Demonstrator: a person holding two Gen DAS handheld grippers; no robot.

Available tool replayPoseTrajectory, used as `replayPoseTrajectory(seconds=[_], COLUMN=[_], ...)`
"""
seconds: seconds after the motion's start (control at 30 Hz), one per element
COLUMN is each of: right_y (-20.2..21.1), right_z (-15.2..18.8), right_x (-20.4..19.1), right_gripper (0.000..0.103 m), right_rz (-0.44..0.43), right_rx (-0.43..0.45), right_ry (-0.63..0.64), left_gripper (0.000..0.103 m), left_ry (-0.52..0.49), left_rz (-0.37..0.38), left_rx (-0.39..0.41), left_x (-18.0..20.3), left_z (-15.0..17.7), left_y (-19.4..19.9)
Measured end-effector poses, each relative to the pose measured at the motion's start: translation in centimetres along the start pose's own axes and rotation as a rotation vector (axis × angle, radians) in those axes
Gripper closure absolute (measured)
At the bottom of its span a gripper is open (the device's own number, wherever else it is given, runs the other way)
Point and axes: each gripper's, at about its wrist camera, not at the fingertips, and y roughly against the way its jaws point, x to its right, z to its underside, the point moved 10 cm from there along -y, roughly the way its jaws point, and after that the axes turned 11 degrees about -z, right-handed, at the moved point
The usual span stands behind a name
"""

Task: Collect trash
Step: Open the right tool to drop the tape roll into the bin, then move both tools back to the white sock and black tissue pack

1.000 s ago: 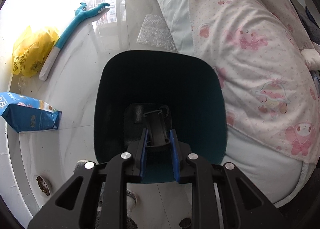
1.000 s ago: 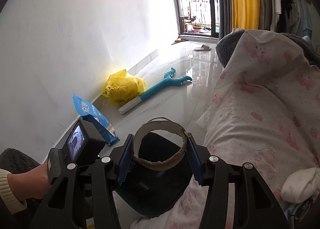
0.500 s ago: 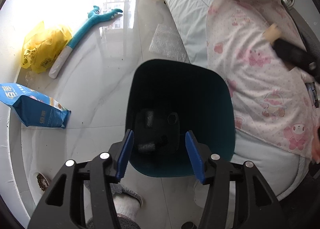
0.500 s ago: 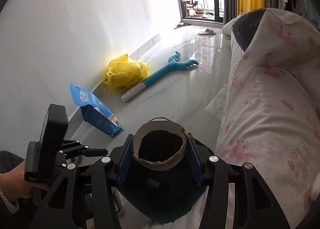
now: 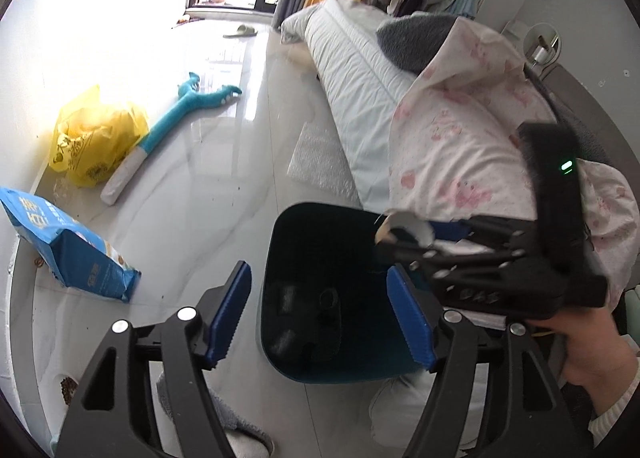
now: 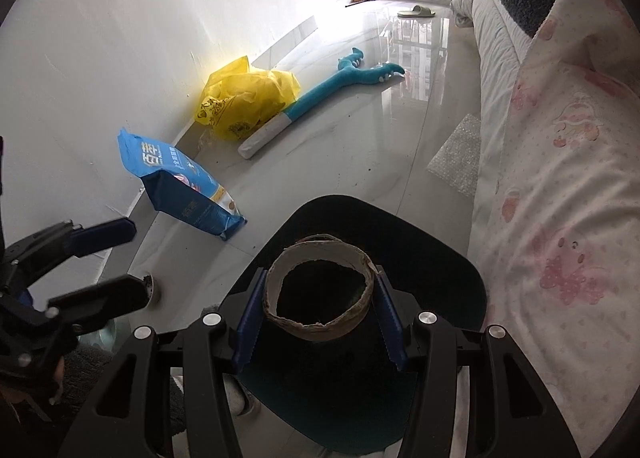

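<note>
Risen clear of the teal bin (image 5: 344,368), the left gripper (image 5: 320,316) is opening, empty; the right gripper (image 6: 316,316) now clamps its cardboard ring (image 6: 320,292) above it.

Not much can be read here. Big white Chinese characters are printed on the blue bag (image 6: 182,187) leaning at the wall (the first looks like 百, the rest can't be made out). Dark print and round logos are seen on the yellow plastic bag (image 6: 244,103), too crumpled to read.
</note>
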Motion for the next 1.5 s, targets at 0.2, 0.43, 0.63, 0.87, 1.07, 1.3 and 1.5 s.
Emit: replayPoseTrajectory(seconds=[0.2, 0.43, 0.63, 0.87, 1.07, 1.3, 1.5], right_y=[-2.4, -4.6, -6.4, -7.6, -7.9, -7.5, -5.2], right_z=[1.1, 2.1, 3.7, 4.8, 5.6, 6.4, 5.8], right_x=[0.4, 0.6, 1.1, 1.5, 1.7, 1.8, 1.4], right_gripper=[0.05, 0.05, 0.05, 0.05, 0.046, 0.035, 0.033], right_rz=[0.017, 0.038, 0.069, 0.101, 0.111, 0.107, 0.101], right_rx=[-0.057, -0.118, -0.18, -0.226, -0.25, -0.265, -0.215], right_ry=[-0.019, -0.03, -0.036, -0.048, -0.049, -0.052, -0.031], left_gripper=[0.028, 0.026, 0.026, 0.028, 0.029, 0.017, 0.009], left_ry=[-0.006, -0.018, -0.037, -0.077, -0.078, -0.076, -0.079], left_rz=[-0.006, -0.017, -0.055, -0.081, -0.081, -0.108, -0.1], left_rx=[0.03, 0.09, 0.169, 0.26, 0.299, 0.345, 0.392], left_x=[-0.6, -1.1, -1.6, -1.3, -0.9, -0.3, 0.9], left_z=[-0.4, -1.4, -2.4, -3.6, -4.4, -5.5, -6.5], left_y=[1.1, 3.0, 4.9, 7.0, 8.3, 9.9, 11.2])
